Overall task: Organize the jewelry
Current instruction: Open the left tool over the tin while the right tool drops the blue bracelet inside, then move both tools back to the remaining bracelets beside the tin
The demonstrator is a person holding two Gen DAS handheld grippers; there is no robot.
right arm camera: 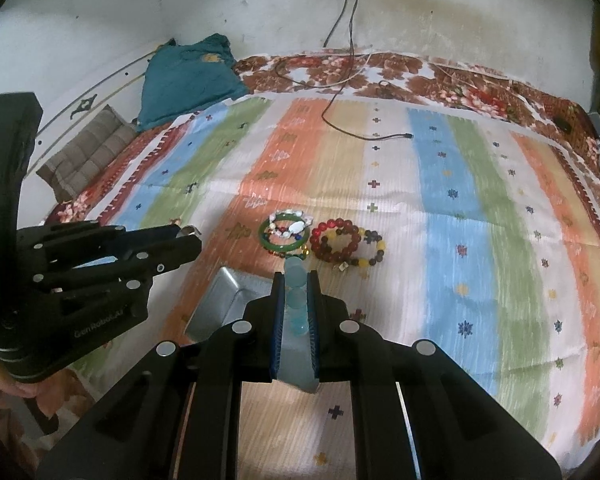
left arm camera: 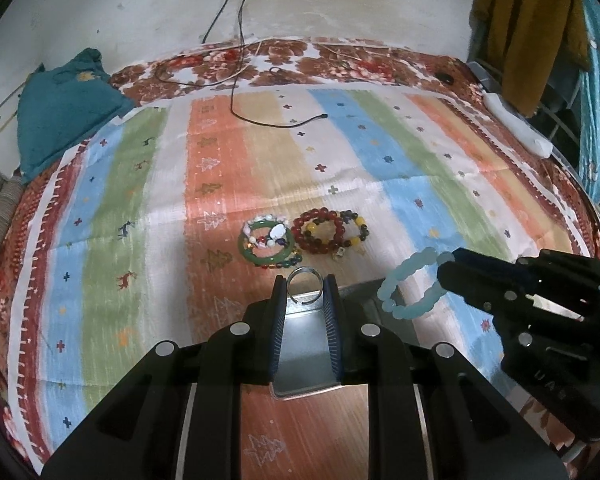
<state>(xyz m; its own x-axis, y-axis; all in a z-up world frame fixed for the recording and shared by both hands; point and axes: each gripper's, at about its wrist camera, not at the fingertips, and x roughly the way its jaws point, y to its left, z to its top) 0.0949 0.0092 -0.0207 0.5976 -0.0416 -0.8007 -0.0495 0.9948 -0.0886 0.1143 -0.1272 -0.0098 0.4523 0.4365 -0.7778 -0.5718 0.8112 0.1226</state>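
My left gripper [left arm camera: 305, 289] is shut on a thin silver open bangle [left arm camera: 305, 276] and holds it over a grey metal tray [left arm camera: 304, 356]. My right gripper [right arm camera: 296, 282] is shut on a pale blue bead bracelet [right arm camera: 295, 292], which also shows in the left wrist view [left arm camera: 410, 284], beside the tray [right arm camera: 216, 304]. On the striped cloth beyond lie a green bangle with a mixed bead bracelet [left arm camera: 266, 242] and a red bead bracelet with a yellow-and-dark one [left arm camera: 330, 230]. They also show in the right wrist view as the green bangle [right arm camera: 286, 236] and the red bracelet [right arm camera: 340, 242].
The striped cloth [left arm camera: 420, 168] covers a bed against a white wall. A black charging cable [left arm camera: 284, 120] lies at the far side. A teal cloth [left arm camera: 64, 108] sits far left, a white power strip [left arm camera: 516, 124] far right.
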